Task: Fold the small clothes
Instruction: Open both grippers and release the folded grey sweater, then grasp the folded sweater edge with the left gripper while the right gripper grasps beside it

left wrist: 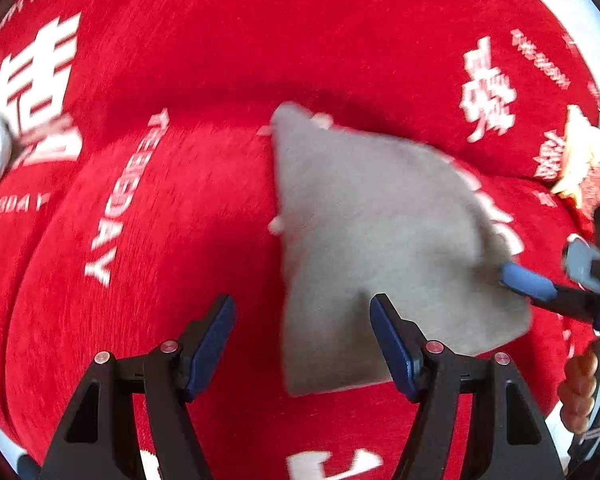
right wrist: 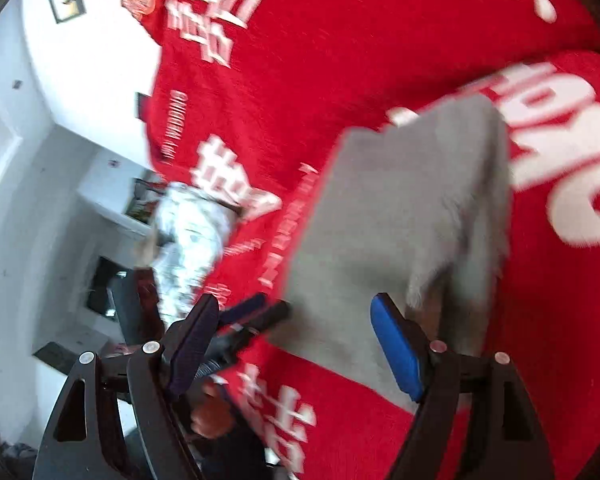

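A small grey cloth (left wrist: 380, 232) lies folded on the red sofa cover (left wrist: 204, 80). My left gripper (left wrist: 302, 344) is open and empty, its jaws wide apart just above the cloth's near left edge. In the right wrist view the same grey cloth (right wrist: 400, 220) lies ahead, with one side folded over. My right gripper (right wrist: 296, 344) is open and empty over the cloth's near edge. The right gripper also shows in the left wrist view (left wrist: 540, 284) at the cloth's right edge. The left gripper's blue tips (right wrist: 256, 308) show in the right wrist view at the cloth's left corner.
The red cover carries white lettering (left wrist: 40, 92). A pale patterned garment (right wrist: 188, 240) lies bunched on the sofa's left end. A red and gold cushion (left wrist: 584, 168) sits at the right. White walls and a cabinet (right wrist: 60, 220) stand beyond the sofa.
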The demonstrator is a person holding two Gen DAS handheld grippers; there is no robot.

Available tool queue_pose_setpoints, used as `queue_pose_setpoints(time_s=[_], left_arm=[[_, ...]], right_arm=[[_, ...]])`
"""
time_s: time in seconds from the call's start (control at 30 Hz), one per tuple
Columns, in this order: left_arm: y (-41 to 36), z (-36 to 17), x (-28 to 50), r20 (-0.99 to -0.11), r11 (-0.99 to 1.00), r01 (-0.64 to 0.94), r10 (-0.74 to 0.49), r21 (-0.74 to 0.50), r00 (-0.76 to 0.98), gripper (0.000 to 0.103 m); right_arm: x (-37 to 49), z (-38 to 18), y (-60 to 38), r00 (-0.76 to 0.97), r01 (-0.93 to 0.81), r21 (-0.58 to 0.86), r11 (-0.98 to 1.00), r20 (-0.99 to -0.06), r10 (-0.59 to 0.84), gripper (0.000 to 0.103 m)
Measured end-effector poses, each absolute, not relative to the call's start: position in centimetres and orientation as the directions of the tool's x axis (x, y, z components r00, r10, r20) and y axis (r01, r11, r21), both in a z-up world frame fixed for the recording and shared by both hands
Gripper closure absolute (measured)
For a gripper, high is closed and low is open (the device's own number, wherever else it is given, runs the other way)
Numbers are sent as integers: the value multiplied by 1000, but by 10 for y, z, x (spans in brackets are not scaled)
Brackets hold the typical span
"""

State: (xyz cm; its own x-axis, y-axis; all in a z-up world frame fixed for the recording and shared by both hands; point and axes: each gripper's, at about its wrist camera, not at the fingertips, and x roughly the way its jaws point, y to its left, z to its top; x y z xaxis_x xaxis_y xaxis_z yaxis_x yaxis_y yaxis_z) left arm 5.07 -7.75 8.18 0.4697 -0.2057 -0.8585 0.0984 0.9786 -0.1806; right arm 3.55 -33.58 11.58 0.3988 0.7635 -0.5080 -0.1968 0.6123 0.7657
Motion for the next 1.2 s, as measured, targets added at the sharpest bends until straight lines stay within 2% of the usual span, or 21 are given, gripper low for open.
queue_pose_setpoints(time_s=[0.07,0.1,0.13,0.2,0.37,0.43,0.6,0.73,1.03,1.13,1.2], left_arm=[[-69,65,49,-870,976,85,-218,-202,443,31],[-64,61,47,-868,969,80,-244,-233,433,24],[-59,59,46,-868,967,67,-252,-248,428,21],[-47,57,45,-861,951,48,-297,-305,413,20],[-13,70,52,-839,926,26,-353,-377,414,20],[-5,72,64,-840,916,5,-371,-402,395,20],[-13,60,105,-790,818,-32,-543,-574,284,20],[-43,57,129,-808,836,3,-532,-549,255,20],[-76,27,179,-782,789,-12,-607,-615,143,20],[-89,29,186,-795,806,57,-590,-589,142,20],[-94,30,188,-803,817,93,-576,-569,149,27]], right_arm=[[34,93,-349,419,-102,743,662,-571,706,22],[33,87,-355,426,-83,750,656,-569,704,24],[29,82,-365,443,-76,780,621,-532,722,26],[22,83,-374,467,-58,794,605,-514,719,26],[-2,114,-416,572,-20,713,701,-567,593,3],[-1,120,-437,616,29,717,696,-561,553,2],[25,116,-447,614,95,747,658,-564,552,2],[55,98,-426,562,117,765,634,-577,593,2],[114,71,-379,471,71,724,686,-631,617,2],[129,70,-358,433,46,704,709,-654,621,2],[132,70,-349,423,17,672,740,-676,604,4]])
